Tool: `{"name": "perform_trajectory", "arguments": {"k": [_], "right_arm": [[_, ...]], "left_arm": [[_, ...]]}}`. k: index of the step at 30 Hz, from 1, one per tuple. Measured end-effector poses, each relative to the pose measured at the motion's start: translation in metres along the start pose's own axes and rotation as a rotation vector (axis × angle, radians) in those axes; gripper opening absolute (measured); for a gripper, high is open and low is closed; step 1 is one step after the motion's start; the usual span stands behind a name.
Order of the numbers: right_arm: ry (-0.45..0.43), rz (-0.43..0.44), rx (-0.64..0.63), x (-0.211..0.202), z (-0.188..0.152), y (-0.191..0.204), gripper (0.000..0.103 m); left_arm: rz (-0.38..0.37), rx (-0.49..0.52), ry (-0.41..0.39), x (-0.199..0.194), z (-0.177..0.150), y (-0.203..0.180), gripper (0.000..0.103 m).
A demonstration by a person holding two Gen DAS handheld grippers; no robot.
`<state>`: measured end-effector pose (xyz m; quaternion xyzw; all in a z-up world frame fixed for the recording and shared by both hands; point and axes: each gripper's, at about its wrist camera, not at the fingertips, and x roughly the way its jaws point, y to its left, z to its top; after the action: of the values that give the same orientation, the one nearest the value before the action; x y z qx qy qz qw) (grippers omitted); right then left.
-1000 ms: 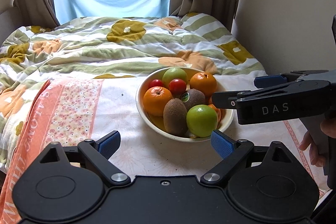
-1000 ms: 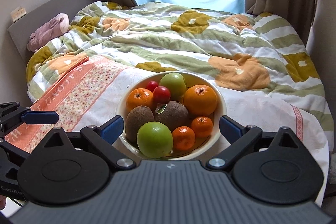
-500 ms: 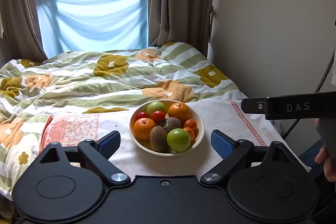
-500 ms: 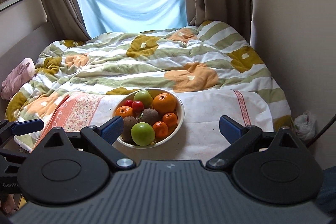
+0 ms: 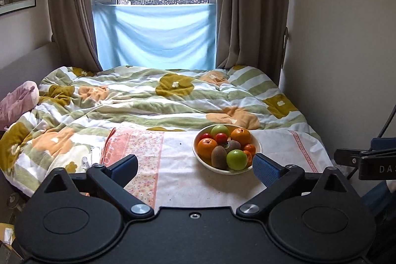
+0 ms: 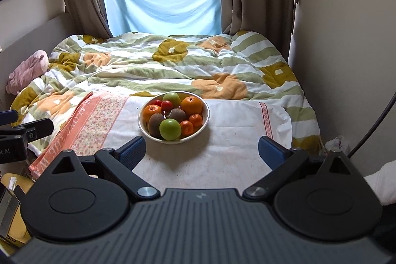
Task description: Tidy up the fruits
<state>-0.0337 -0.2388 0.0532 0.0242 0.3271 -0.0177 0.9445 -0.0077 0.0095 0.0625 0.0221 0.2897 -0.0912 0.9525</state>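
Note:
A white bowl (image 5: 257, 143) (image 6: 206, 118) full of fruit stands on a white and pink cloth (image 5: 178, 165) (image 6: 222, 152) at the foot of a bed. It holds oranges (image 5: 207, 147), kiwis (image 5: 219, 157), green apples (image 5: 236, 160) (image 6: 170, 129), red tomatoes and small mandarins. My left gripper (image 5: 195, 166) is open and empty, well back from the bowl, which lies ahead to the right. My right gripper (image 6: 201, 149) is open and empty, back from the bowl, which lies just ahead. Each gripper shows at the edge of the other's view.
A striped flowered quilt (image 5: 160, 100) covers the bed beyond the cloth. A pink soft toy (image 5: 17, 100) lies at the left. A wall (image 5: 346, 53) runs along the right. Curtains and a window stand at the back. A cable (image 6: 376, 120) hangs at the right.
Both grippers have pulled back and up from the bowl; it now looks smaller and farther away. Both stay open and empty. The fruit has not moved.

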Motion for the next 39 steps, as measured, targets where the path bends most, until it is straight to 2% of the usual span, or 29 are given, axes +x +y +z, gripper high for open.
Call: {"name": "perform_trajectory", "arguments": {"k": [9, 20, 39], "right_arm": [[0.020, -0.007, 0.012, -0.012, -0.022, -0.002, 0.103], [0.019, -0.013, 0.019, -0.017, -0.030, -0.006, 0.103], [0.021, -0.021, 0.031, -0.007, -0.017, -0.009, 0.103]], "left_arm": [[0.031, -0.020, 0.020, -0.012, -0.022, -0.008, 0.103], [0.031, -0.007, 0.005, -0.017, -0.025, -0.015, 0.103], [0.028, 0.007, 0.008, -0.011, -0.018, -0.013, 0.103]]}}
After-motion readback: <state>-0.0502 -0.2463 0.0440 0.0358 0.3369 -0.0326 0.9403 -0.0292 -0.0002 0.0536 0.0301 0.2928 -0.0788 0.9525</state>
